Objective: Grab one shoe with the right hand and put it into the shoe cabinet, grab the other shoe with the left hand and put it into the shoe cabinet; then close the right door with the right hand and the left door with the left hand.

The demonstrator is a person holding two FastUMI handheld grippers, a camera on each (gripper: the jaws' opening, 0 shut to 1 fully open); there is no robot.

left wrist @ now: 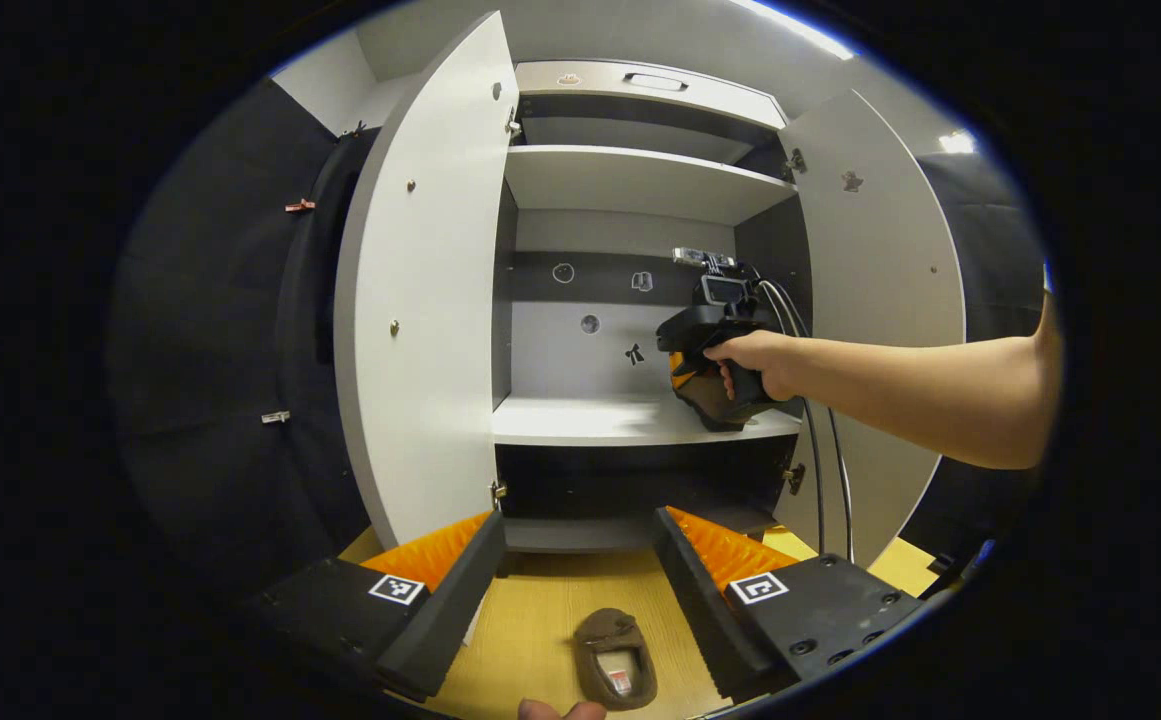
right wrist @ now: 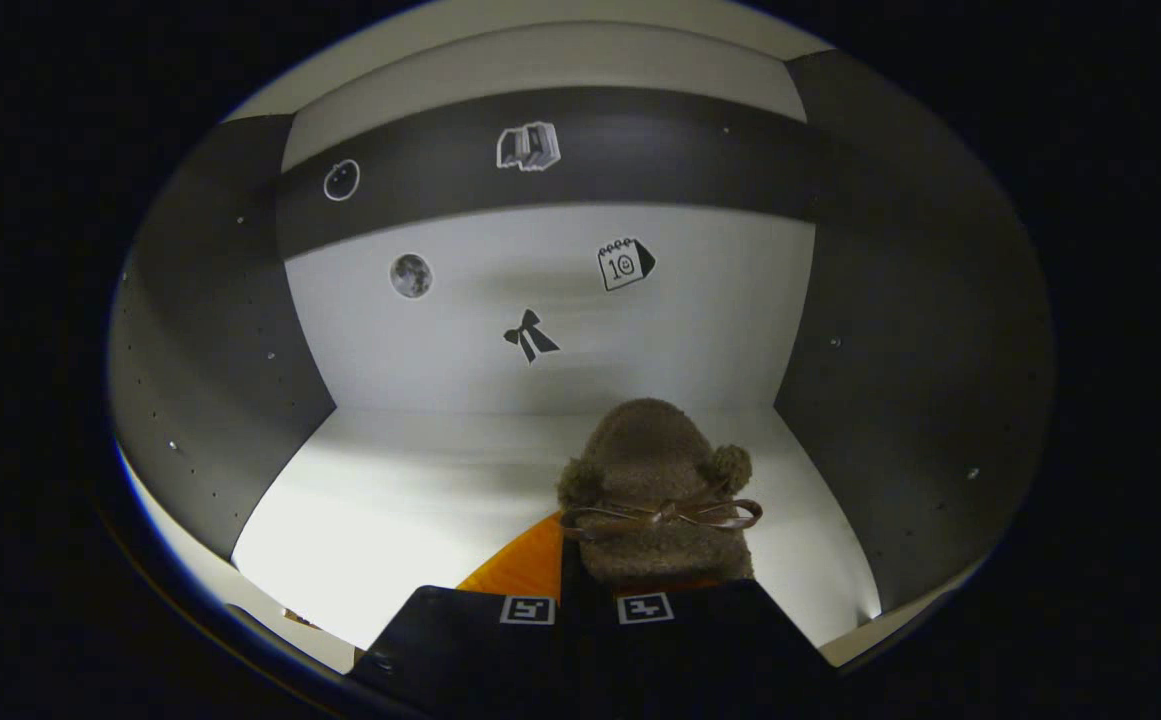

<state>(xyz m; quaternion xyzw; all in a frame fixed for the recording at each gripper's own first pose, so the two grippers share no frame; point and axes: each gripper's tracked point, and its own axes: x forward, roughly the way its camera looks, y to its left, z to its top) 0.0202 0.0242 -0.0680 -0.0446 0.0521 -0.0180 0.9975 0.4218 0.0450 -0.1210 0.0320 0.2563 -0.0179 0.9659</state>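
A brown fuzzy slipper with a thin bow point(right wrist: 655, 490) sits between the fingers of my right gripper point(right wrist: 590, 575), which is shut on its heel end. It is held low over the white middle shelf point(right wrist: 410, 500) inside the shoe cabinet; I cannot tell whether it touches. In the left gripper view a hand holds that right gripper point(left wrist: 715, 375) in the cabinet's right half. The second brown slipper point(left wrist: 617, 658) lies on the wooden table point(left wrist: 540, 610), between the wide-apart fingers of my open left gripper point(left wrist: 580, 525).
Both cabinet doors stand open: the left door point(left wrist: 420, 300) and the right door point(left wrist: 880, 260). A bare forearm point(left wrist: 920, 385) reaches across the right door's front. Another shelf point(left wrist: 630, 180) lies above. A fingertip point(left wrist: 560, 710) shows near the table's front edge.
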